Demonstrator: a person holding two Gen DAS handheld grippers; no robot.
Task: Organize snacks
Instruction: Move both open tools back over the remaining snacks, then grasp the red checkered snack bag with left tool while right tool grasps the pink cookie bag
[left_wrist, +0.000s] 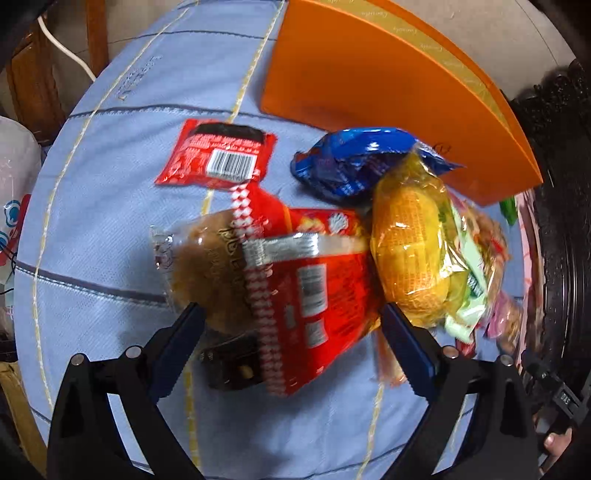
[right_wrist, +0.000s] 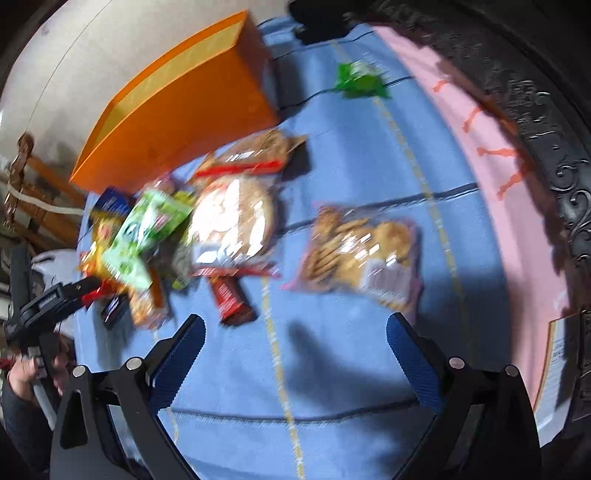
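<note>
- We open on a blue quilted cloth (left_wrist: 110, 229) with yellow and dark stripes, spread over what looks like a bed; wooden furniture (left_wrist: 33, 74) and a white cable (left_wrist: 66, 51) sit off the far left edge.
- Nothing looks sorted yet, by my reading: the orange box (left_wrist: 369, 81) stands open at the back and no snack can be seen in it, though its inside is mostly out of sight.
- Leftmost in the pile, a small red sachet (left_wrist: 216, 155) lies flat, barcode up, just apart from the heap.
- Below it a clear bag of brown cake (left_wrist: 207, 266) is overlapped by the big red packet (left_wrist: 314, 295), with a dark little wrapper (left_wrist: 229, 365) tucked under both.
- The left gripper (left_wrist: 291, 321) hangs over that red packet, jaws spread wide, pads not pressing on anything.
- Next along, a blue packet (left_wrist: 351, 162) leans at the box, and a yellow bag (left_wrist: 410, 254) crowds in, touching the red one: an awkward neighbour for a clean pick.
- Over to the right wrist view, blurred: a round flatbread pack (right_wrist: 236, 221), a cookie bag (right_wrist: 362, 251) lying apart, and a green wrapper (right_wrist: 358, 79) far off alone.
- The right gripper (right_wrist: 295, 325) is wide too, empty, over bare cloth.
- Pink bedding (right_wrist: 491, 155) and a dark carved headboard (right_wrist: 554, 147) close the right edge.
</note>
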